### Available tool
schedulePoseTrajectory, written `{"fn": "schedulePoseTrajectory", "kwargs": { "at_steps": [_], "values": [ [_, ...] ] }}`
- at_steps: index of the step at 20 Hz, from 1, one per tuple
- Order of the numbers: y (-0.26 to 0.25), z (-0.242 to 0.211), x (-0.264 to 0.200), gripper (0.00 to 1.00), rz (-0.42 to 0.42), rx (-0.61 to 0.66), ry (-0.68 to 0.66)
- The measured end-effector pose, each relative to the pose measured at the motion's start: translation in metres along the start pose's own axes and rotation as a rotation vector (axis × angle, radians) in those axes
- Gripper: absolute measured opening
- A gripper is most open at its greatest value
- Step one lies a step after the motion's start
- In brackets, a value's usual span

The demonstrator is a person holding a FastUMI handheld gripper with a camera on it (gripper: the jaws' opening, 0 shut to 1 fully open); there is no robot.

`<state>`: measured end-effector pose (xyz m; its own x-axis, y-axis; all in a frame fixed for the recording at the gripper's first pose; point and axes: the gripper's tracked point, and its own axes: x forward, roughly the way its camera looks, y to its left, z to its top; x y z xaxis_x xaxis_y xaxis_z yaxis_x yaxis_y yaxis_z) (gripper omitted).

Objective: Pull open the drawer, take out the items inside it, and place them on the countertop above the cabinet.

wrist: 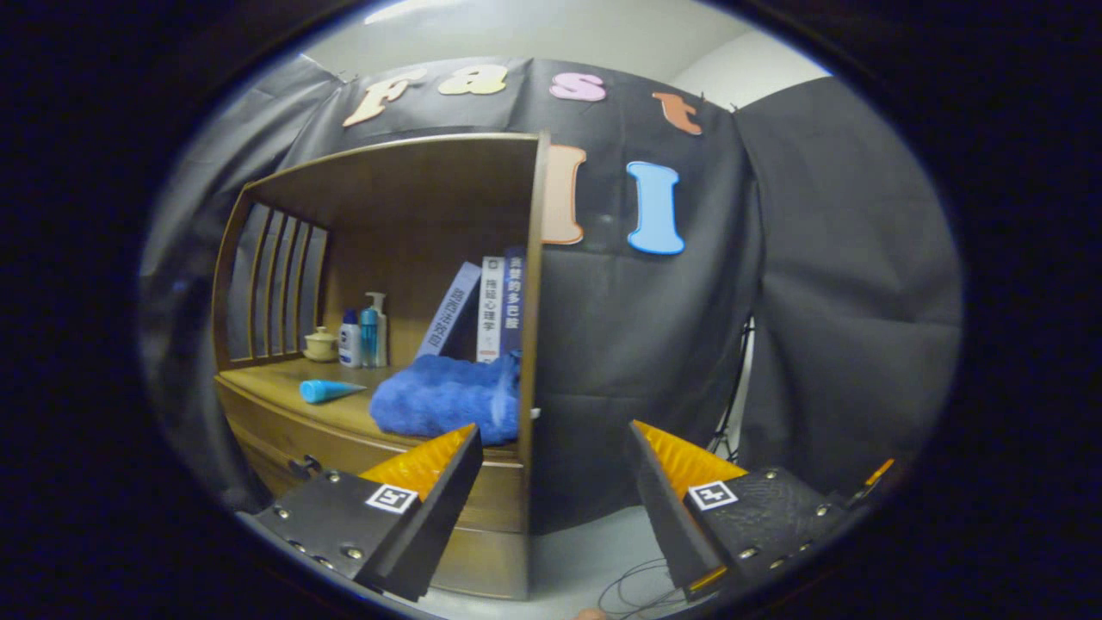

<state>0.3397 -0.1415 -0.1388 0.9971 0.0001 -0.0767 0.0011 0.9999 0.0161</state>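
Note:
A wooden cabinet (284, 426) stands ahead and to the left of my fingers. On its countertop (275, 379) lie a blue folded towel (448, 398) and a light-blue tube (327, 391). The towel is just beyond my left finger. The drawer front (267, 448) below the countertop carries a dark handle (304, 467); it looks closed. My gripper (551, 439) is open, with nothing between its fingers; the cabinet's right side panel (529, 344) stands in the gap ahead of them.
At the back of the shelf stand three books (486, 310), two bottles (362, 336) and a small lidded pot (321, 344). Slats (275, 284) close the cabinet's left side. Right of the cabinet hangs black cloth (775, 301). Thin cables (637, 590) lie on the pale floor.

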Motion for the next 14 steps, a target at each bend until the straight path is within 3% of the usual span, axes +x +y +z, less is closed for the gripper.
{"fn": "schedulePoseTrajectory", "kwargs": {
  "at_steps": [4, 11, 14],
  "values": [
    [-0.019, 0.022, -0.039, 0.98, 0.031, 0.024, -0.173],
    [-0.016, -0.006, -0.082, 0.98, 0.123, 0.177, -0.102],
    [-0.013, -0.014, -0.092, 0.98, 0.136, 0.184, -0.083]
  ]
}}
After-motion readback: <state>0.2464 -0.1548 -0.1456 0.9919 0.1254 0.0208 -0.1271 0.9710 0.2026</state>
